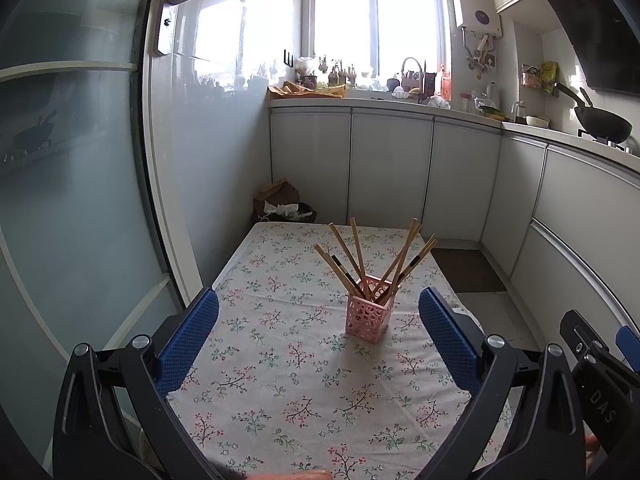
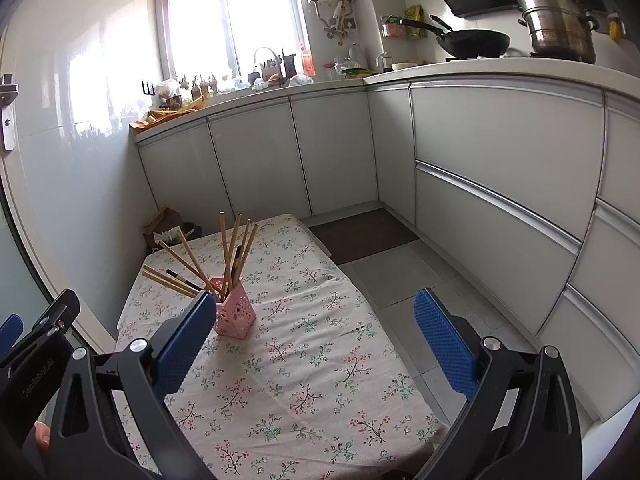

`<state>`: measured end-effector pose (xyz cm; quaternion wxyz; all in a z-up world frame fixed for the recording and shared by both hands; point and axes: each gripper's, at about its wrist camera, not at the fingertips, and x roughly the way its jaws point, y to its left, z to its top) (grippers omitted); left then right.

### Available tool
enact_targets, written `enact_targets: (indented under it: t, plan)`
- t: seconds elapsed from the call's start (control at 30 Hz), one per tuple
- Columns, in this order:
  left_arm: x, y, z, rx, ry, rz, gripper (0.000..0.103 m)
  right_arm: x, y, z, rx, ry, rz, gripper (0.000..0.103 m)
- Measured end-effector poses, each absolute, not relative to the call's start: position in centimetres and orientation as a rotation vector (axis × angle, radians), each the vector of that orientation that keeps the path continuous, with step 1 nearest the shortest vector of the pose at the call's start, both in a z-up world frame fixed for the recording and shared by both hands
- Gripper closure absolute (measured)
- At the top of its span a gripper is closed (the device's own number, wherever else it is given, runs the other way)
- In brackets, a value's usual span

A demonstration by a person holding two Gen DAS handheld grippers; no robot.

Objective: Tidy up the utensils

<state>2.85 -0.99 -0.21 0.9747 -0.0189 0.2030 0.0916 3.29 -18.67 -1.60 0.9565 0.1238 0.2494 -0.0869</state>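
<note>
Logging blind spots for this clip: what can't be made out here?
- Pink holder: interior hidden by its own walls, both views.
- Chopsticks: lower ends hidden inside; exact count unclear.
- Holder's left side, right wrist view: covered by the right gripper finger.
- Table: near edge cut off.

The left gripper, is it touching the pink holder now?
Apart. In the left wrist view, the left gripper is open, and bare tablecloth shows between its fingers and the pink holder.

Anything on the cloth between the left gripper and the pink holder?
Nothing: only bare floral tablecloth between the open left gripper and the pink holder with its chopsticks, per the left wrist view.
</note>
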Motion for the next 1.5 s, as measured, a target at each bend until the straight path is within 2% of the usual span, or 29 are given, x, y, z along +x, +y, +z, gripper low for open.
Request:
enact_targets:
  t: [1.23,1.5]
  plan:
    - [2.7,-1.31,-0.15,-0.033,0.399,0.181,0.007,3.07,-18.73,-1.58,0.262,0.52,-0.169,0.007]
    - [2.42,-1.42,-0.2,-0.024,0.376,0.173,0.012,3.08,-18.64,-1.65,0.264,0.523,-0.17,0.007]
